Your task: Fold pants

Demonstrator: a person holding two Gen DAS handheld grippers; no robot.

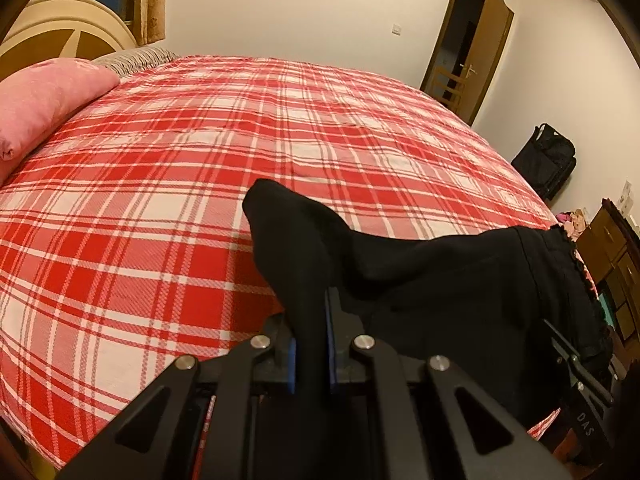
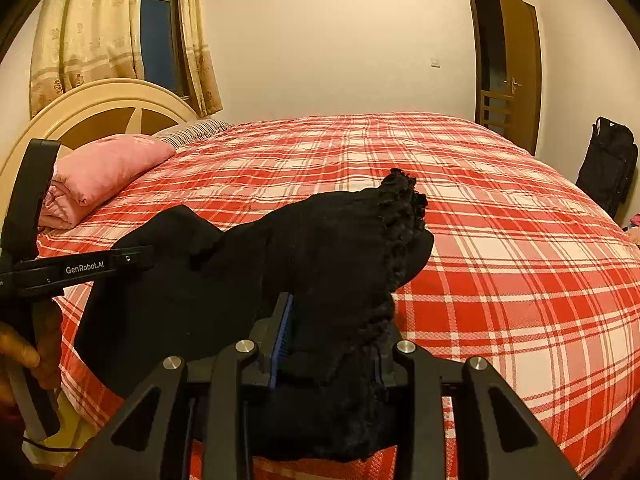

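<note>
One pair of black pants (image 1: 420, 272) hangs above the red plaid bed (image 1: 160, 200), pinched by two tools: left tool (image 1: 312, 344) and right tool (image 2: 332, 344). One pink pillow (image 2: 104, 172), cream walls.

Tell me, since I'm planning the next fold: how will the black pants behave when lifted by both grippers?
Probably floppy: the black pants sag between the left gripper and right gripper. Likely light, since small pinches hold them up. The frilly edge bunches thickly, so it may fold unevenly.
</note>
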